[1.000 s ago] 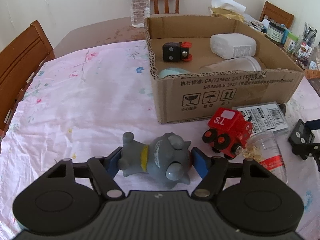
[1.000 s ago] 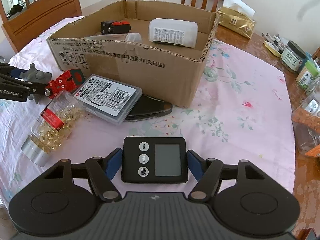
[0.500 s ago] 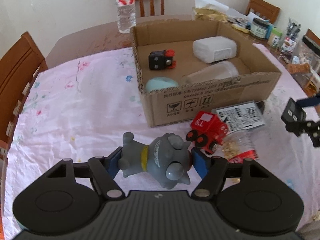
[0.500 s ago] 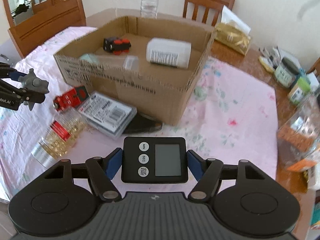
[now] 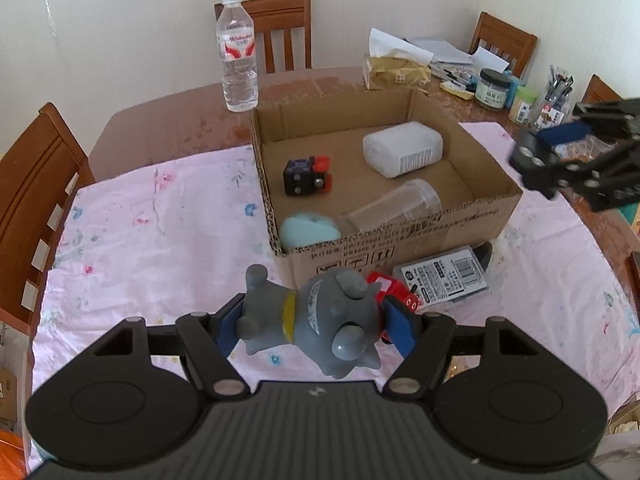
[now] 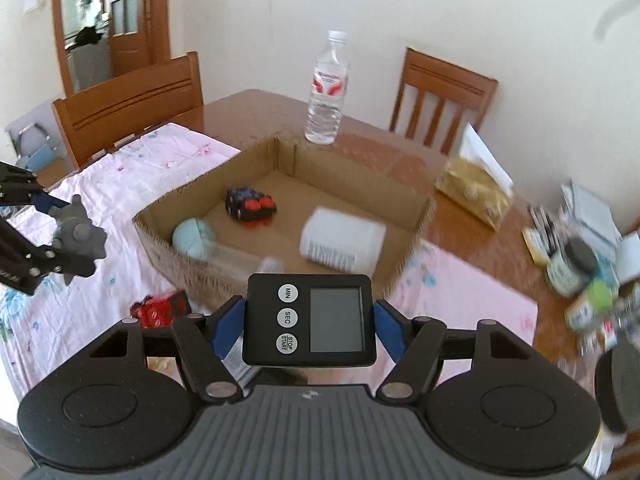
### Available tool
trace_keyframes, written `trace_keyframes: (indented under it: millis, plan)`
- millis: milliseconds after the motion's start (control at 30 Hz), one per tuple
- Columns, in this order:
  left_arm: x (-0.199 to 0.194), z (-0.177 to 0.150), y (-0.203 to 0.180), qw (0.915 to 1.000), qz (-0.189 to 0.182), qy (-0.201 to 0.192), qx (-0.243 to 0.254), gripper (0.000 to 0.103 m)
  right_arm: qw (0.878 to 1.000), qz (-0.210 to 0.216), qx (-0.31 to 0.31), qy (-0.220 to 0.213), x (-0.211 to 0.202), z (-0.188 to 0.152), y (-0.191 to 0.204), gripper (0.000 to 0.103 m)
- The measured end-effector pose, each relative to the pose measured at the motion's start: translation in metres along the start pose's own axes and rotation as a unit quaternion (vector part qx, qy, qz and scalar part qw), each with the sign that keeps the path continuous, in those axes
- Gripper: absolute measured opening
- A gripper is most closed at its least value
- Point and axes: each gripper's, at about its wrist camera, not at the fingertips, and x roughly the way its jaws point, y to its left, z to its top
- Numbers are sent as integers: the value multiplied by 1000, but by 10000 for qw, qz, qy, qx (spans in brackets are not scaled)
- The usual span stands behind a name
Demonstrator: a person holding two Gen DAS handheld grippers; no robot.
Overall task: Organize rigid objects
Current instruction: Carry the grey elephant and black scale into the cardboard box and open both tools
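A: Which step is in hand?

B: Carrying to the cardboard box, it is judged. The grey toy is clamped in the left gripper, above the cloth before the box's near wall. The black timer is clamped in the right gripper, above the box's right near corner.

A: What is needed next?

B: Both must be lifted over the rim and released. Open room is seen at the far wall, behind the white container.
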Motion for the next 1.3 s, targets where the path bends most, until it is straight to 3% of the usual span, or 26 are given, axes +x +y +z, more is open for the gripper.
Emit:
trace_keyframes:
  millis: [467,500,533,600,1000,1300]
  plan:
    - [-11,14,0,9992,322,-108,-211,71,9980,325,-409,364,74,18,-13,74]
    - [-11,17,0,9991,340,-118,-224,71,9983,293,-402,318,76,18,-14,78]
    - [-11,19,-1,9991,345,-128,-231,71,9985,263,-387,300,78,19,-15,90]
    - [-11,23,-2,9990,354,-154,-227,71,9992,213,-276,217,77,20,-17,103]
    - [10,71,-10,9991,190,-345,129,71,9976,-42,590,357,48,18,-15,103]
    - [48,118,-8,9990,24,-311,312,71,9919,-264,1232,162,24,10,-12,103]
